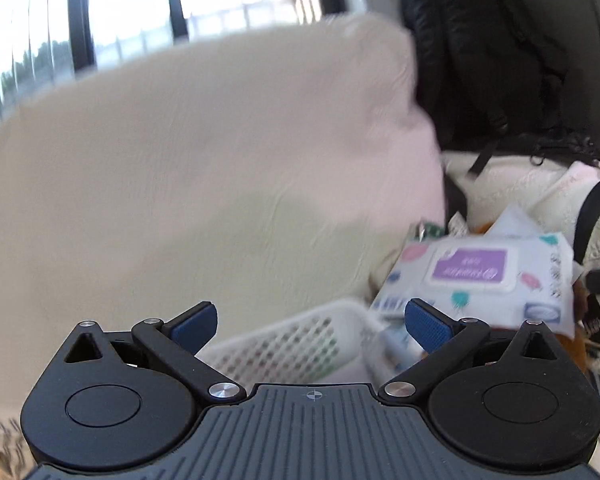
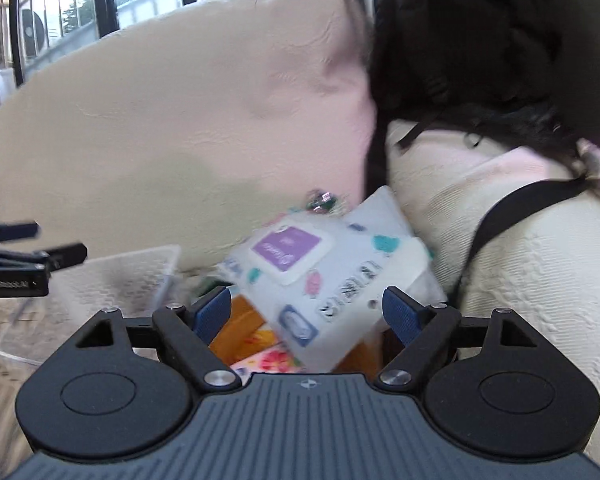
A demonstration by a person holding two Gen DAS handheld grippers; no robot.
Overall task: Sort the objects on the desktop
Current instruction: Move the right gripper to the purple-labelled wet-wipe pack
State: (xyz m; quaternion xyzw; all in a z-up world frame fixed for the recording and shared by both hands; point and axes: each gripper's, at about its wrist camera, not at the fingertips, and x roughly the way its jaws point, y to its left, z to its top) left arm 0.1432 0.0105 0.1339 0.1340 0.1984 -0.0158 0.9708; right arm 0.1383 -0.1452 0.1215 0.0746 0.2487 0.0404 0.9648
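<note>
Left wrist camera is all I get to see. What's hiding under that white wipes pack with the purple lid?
Observer: The right wrist view shows an orange box under the white wipes pack with the purple lid.
Operator: Anything else down there?
Observer: A flowery pink and yellow card lies beside that box.
Operator: Is the right gripper holding the pack?
Observer: No, the right gripper is open, with the pack just beyond its blue pads.
Operator: Can you see my gripper?
Observer: Yes, the left gripper shows at the left edge, over the white mesh plastic basket.

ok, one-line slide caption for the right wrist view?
Right gripper, fingers open, nears a wet wipes pack lying against a cream pillow.
</note>
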